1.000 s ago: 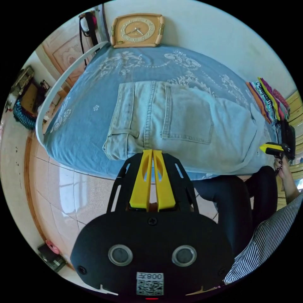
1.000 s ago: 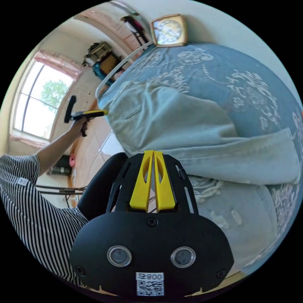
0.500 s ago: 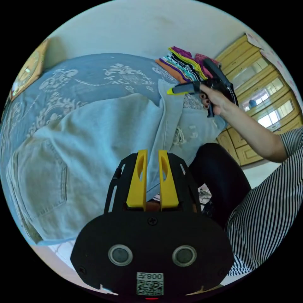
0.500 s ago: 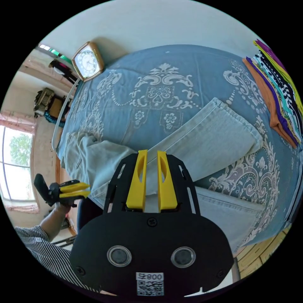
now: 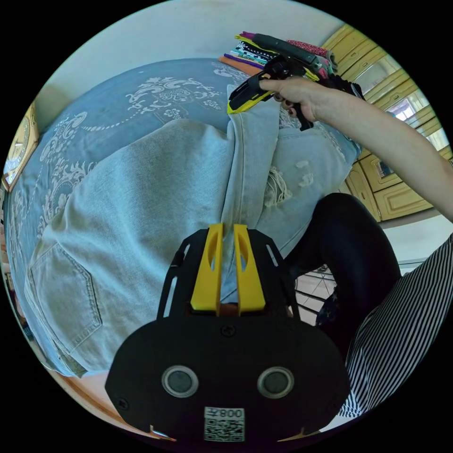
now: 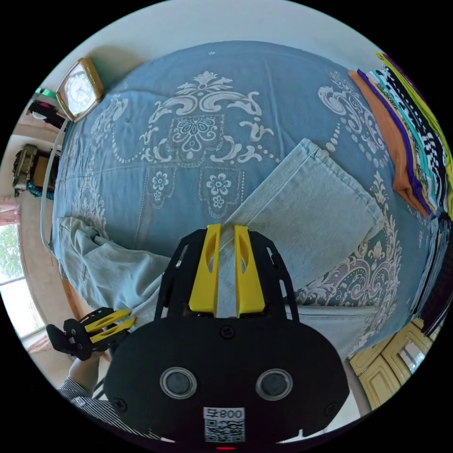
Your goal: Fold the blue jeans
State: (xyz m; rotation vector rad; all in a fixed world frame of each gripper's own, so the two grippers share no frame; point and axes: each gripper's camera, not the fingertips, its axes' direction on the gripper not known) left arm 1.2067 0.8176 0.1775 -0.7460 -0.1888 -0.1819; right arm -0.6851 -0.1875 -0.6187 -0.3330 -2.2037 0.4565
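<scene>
1. Bed [image 6: 283,75] w/ blue patterned cover: biggest thing, spans most of right gripper view; also upper left of left gripper view.
2. Blue jeans [image 5: 141,198]: pale denim, spread on bed. Left gripper view: seat and back pocket at lower left, one leg folded over running up centre, frayed rips right of centre. Right gripper view: leg w/ hem lies diagonally, centre to centre-right; waist end bunched at left edge.
3. Handling (judgement): denim looks soft but fairly heavy and thick; should drape, not slide, and hold a crease. Best holds prob. seam edges, hem or waistband, not mid-panel. Frayed rips could snag.
4. Stack of folded clothes [image 6: 415,141]: multi-colour pile at right edge of right gripper view, on bed just beyond the hem. No containers seen; wooden cabinets [image 5: 391,188] at right of left gripper view, doors closed, contents hidden.
5. Person: striped sleeve, dark trousers, lower right of left gripper view.
6. Left gripper [image 5: 227,231]: bottom centre, jaws narrowly apart, folded leg edge running between them; whether they press it — cannot tell.
7. Right gripper [image 6: 226,231]: bottom centre of its own view, jaws narrowly apart over the leg cloth; grip — cannot tell. In left gripper view it's at top centre, tip at leg's far end.
8. Clock [image 6: 80,94]: small, upper left of right gripper view, at the wall.
</scene>
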